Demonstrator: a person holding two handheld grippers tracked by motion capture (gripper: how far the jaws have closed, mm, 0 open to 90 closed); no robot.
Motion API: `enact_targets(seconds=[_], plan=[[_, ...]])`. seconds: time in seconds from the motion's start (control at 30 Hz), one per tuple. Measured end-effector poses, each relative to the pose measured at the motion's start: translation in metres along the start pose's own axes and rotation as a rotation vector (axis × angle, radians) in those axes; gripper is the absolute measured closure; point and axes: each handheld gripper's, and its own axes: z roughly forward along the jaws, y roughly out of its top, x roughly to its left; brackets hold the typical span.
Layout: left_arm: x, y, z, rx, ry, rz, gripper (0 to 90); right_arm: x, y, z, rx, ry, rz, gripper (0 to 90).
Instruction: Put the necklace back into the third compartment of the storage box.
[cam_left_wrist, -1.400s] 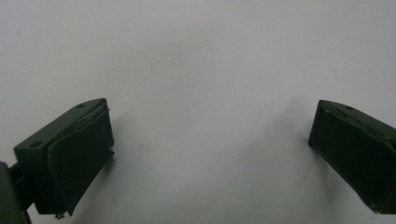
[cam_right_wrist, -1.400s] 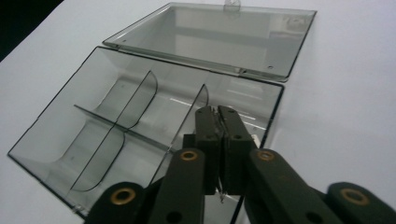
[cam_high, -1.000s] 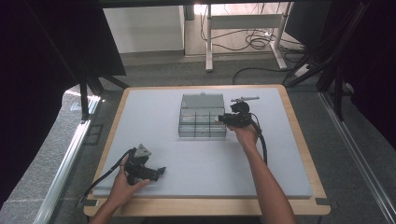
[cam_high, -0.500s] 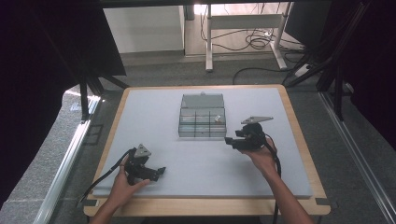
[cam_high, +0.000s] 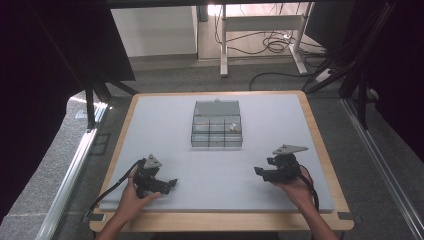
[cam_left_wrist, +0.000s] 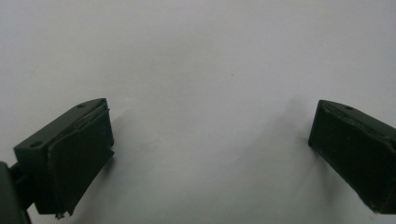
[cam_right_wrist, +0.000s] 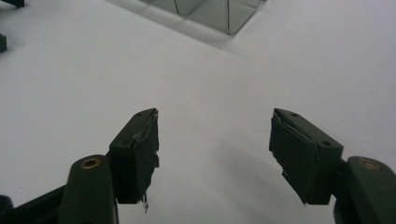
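A clear plastic compartment box (cam_high: 217, 125) with its lid up stands at the middle back of the grey mat (cam_high: 260, 150); a small pale part (cam_high: 231, 126) lies in one right-hand compartment. My left gripper (cam_high: 173, 183) rests low at the front left, jaws wide apart over bare mat (cam_left_wrist: 205, 93), nothing between them. My right gripper (cam_high: 258, 171) sits at the front right, pointing left, open and empty (cam_right_wrist: 215, 135). A corner of the box (cam_right_wrist: 219, 14) shows at the top of the right gripper view.
The mat lies on a wooden table (cam_high: 220, 221) with a raised rim. A cable (cam_high: 107, 192) trails from the left gripper off the front left corner. Beyond the table are a grey floor, desk legs (cam_high: 224, 45) and loose cables (cam_high: 275, 45).
My right gripper has drawn back from the box's right side to the front right of the mat. The left gripper has stayed where it was.
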Motion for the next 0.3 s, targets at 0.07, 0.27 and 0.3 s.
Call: enact_targets(seconds=[0.07,0.27,0.3], plan=[[0.0001,0.0000,0.0000,0.001,0.000,0.000,0.0,0.0005,0.0017,-0.0003,-0.015,0.001,-0.004,31.6],[0.0001,0.0001,0.0001,0.000,0.000,-0.002,0.0,-0.0008,0.0008,0.0057,0.006,-0.026,-0.028,28.4],[0.0001,0.0001,0.0001,0.001,-0.001,-0.002,0.0,-0.0028,0.0001,0.0072,0.012,-0.038,-0.032,27.9]])
